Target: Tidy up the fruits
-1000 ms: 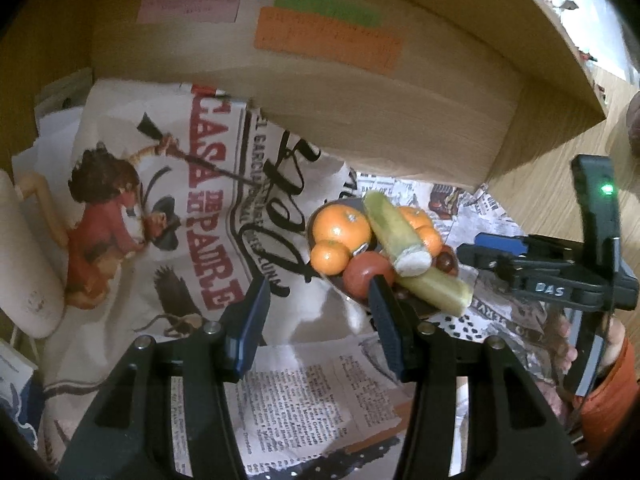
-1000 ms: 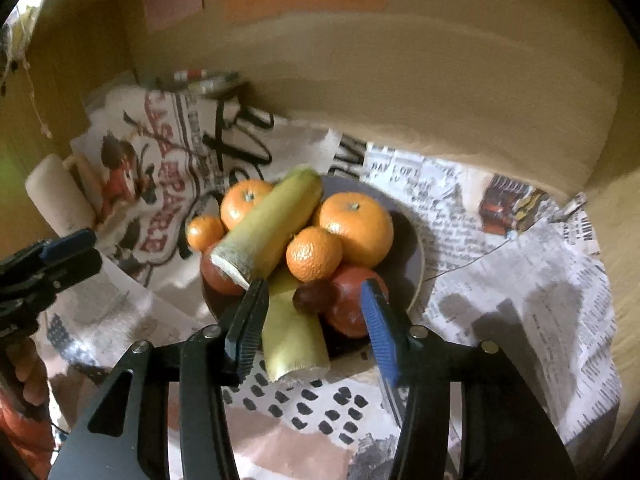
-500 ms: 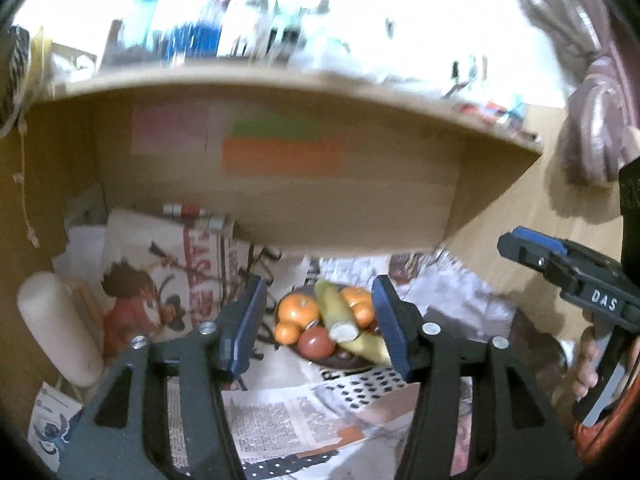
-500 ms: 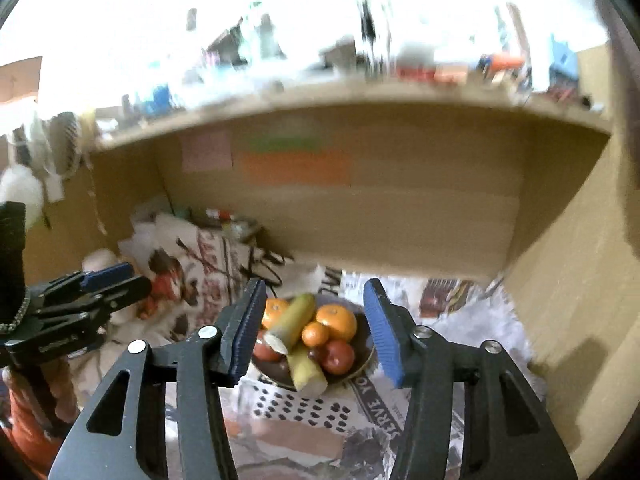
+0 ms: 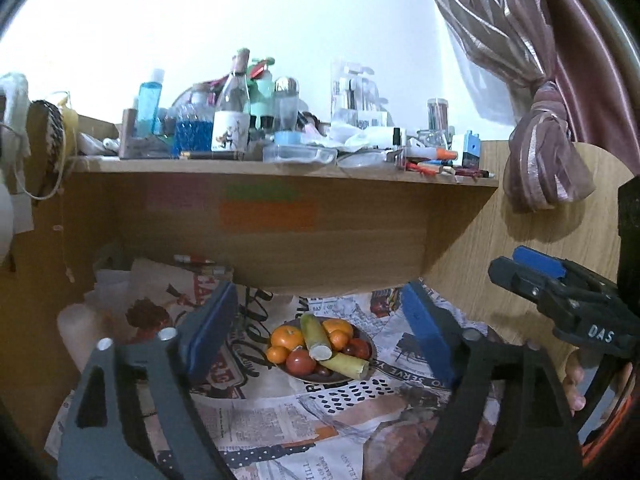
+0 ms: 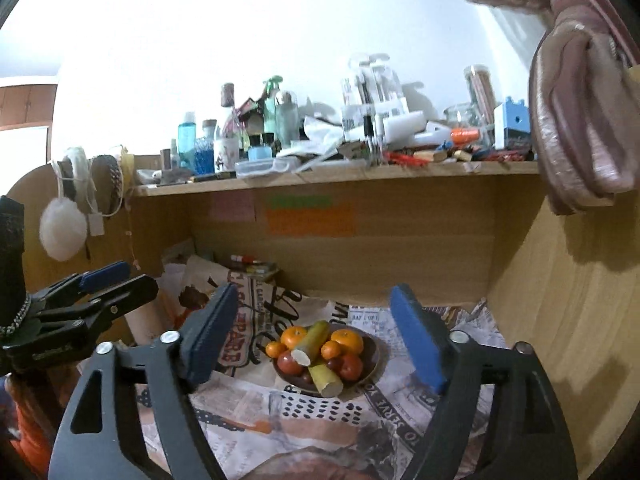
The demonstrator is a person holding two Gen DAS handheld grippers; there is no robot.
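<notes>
A dark plate (image 5: 371,354) (image 6: 376,350) sits on newspaper deep in the wooden desk nook. It holds oranges (image 5: 287,337) (image 6: 347,340), red tomatoes (image 5: 301,361) (image 6: 351,365) and two green-yellow stalk pieces (image 5: 314,336) (image 6: 313,339). My left gripper (image 5: 318,304) hangs well back from the plate, its jaws opening wide with nothing between them. My right gripper (image 6: 316,300) is equally far back, jaws also opening and empty. Each gripper shows in the other's view: the right one (image 5: 536,274) at the right edge, the left one (image 6: 104,284) at the left edge, each held by a hand.
Newspaper (image 5: 280,416) covers the desk surface. An overhead shelf (image 5: 280,168) is crowded with bottles and jars. Coloured sticky notes (image 6: 310,218) hang on the back panel. Wooden side walls (image 6: 560,300) close in the nook. A tied curtain (image 5: 548,152) hangs at the right.
Both grippers have drawn back and upward from right over the plate, so the fruit looks small and the shelf above comes into view. Both pairs of jaws have spread much wider.
</notes>
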